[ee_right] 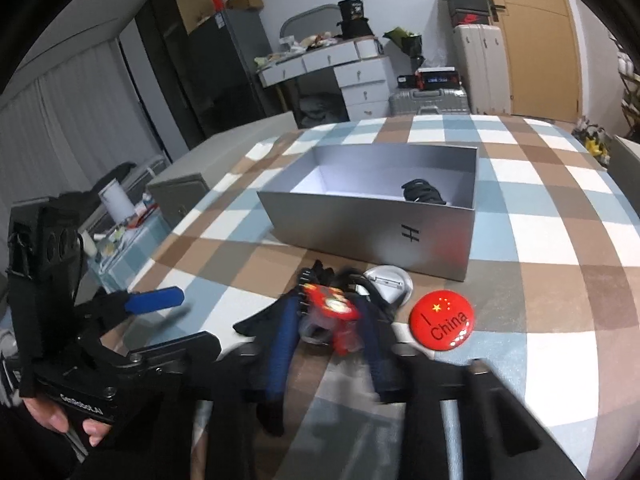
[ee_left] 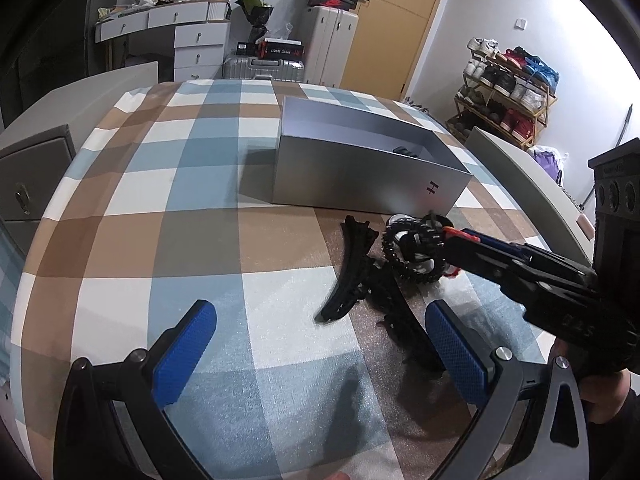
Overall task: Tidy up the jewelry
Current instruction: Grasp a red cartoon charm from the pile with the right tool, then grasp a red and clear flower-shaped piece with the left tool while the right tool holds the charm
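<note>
Grey open cardboard box (ee_right: 372, 232) sits just beyond the pile on the checked cloth, a dark bundle (ee_right: 423, 192) in its right end. The right gripper (ee_right: 332, 320), nearer than the wide-open, empty left gripper (ee_left: 316, 356), has its jaws nearly closed on the small red-and-clear trinket (ee_right: 334, 306), the box straight ahead

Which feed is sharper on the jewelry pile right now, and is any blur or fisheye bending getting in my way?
Left wrist view: sharp; black hair clips and open left gripper crisp, silver box edges bowed by fisheye. Right wrist view: right gripper and the red piece between its blue fingers motion-smeared; red China badge and box beyond stay clear.
</note>
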